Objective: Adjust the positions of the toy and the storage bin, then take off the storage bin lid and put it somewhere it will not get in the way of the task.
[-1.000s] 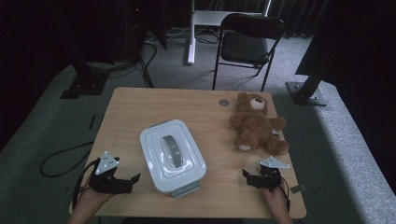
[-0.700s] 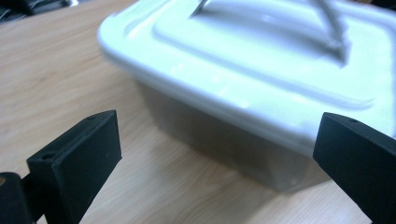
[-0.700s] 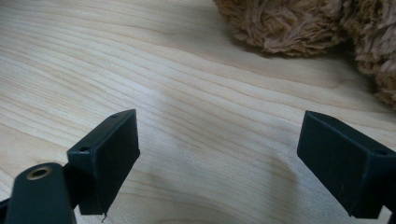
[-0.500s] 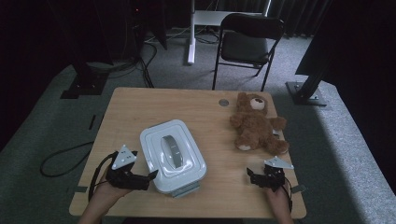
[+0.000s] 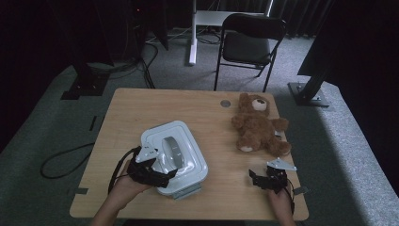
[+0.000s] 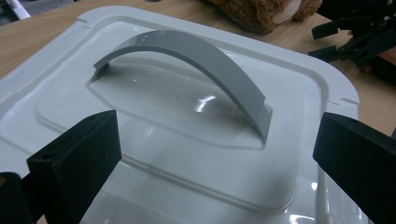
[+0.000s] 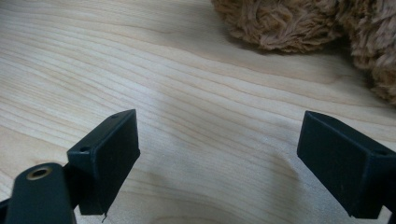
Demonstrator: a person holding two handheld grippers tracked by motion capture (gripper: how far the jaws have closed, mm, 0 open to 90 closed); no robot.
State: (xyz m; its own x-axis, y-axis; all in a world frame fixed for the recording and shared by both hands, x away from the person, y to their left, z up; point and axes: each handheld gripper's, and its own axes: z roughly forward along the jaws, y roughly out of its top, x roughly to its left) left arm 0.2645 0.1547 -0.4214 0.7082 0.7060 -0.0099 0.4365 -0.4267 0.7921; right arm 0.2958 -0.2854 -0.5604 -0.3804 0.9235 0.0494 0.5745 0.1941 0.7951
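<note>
A white plastic box with a grey arched handle on its lid lies on the wooden table, front left of centre. My left gripper is open at the box's near left edge, its jaws hanging over the lid a little short of the handle. A brown teddy bear lies on its back at the right. My right gripper is open near the front right edge, low over bare wood, with the bear's fur just ahead of it.
A small round grey grommet sits in the tabletop near the far edge. A black folding chair stands on the carpet beyond the table. Cables lie on the floor to the left. Bare wood spans the table's far left part.
My left gripper has moved right and forward from the table's front left corner onto the box's near edge. My right gripper has barely shifted.
</note>
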